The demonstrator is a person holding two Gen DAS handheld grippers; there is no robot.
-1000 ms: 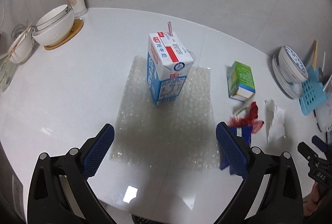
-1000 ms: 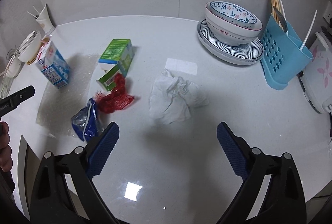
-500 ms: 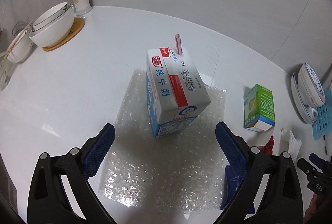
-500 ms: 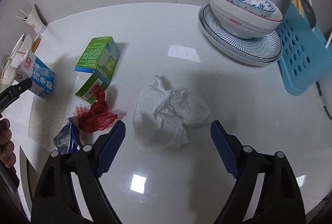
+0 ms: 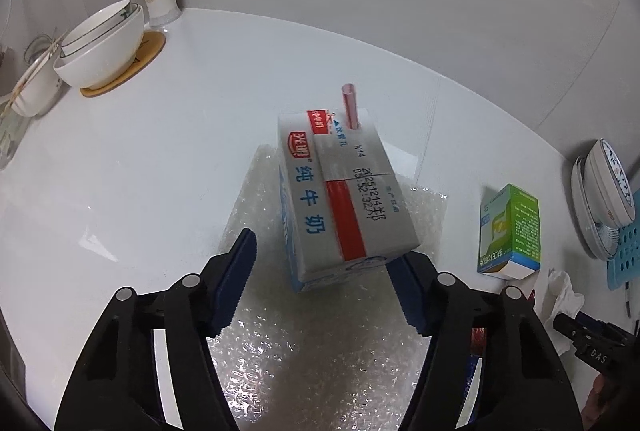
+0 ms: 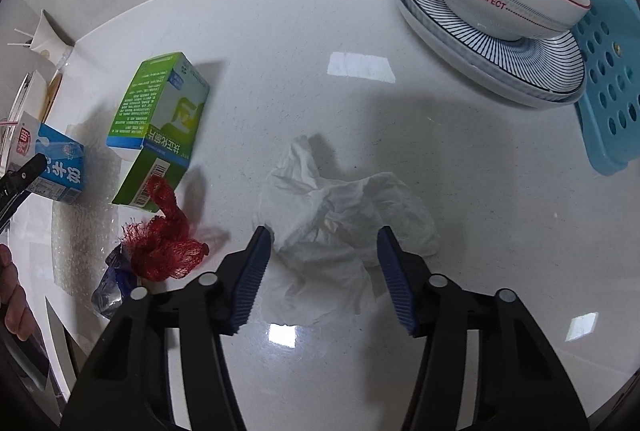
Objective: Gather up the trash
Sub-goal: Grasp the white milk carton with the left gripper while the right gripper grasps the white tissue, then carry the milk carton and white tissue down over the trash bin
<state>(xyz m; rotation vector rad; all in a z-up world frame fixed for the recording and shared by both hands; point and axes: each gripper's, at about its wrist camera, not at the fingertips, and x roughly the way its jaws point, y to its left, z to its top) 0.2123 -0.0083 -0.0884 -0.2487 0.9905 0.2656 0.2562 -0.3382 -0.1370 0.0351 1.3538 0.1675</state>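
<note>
Nothing is picked up yet: the left claw (image 5: 324, 263) is open around the milk carton (image 5: 340, 199) on the surface (image 5: 160, 159), and the right claw (image 6: 322, 263) is open around the crumpled tissue (image 6: 344, 219).

blue-white milk carton (image 5: 336, 199), green box (image 6: 160, 127), red net (image 6: 166, 243), blue-striped plate (image 6: 492, 71)

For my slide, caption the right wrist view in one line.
Open right gripper straddles a crumpled white tissue on the white table, beside red mesh netting.
</note>
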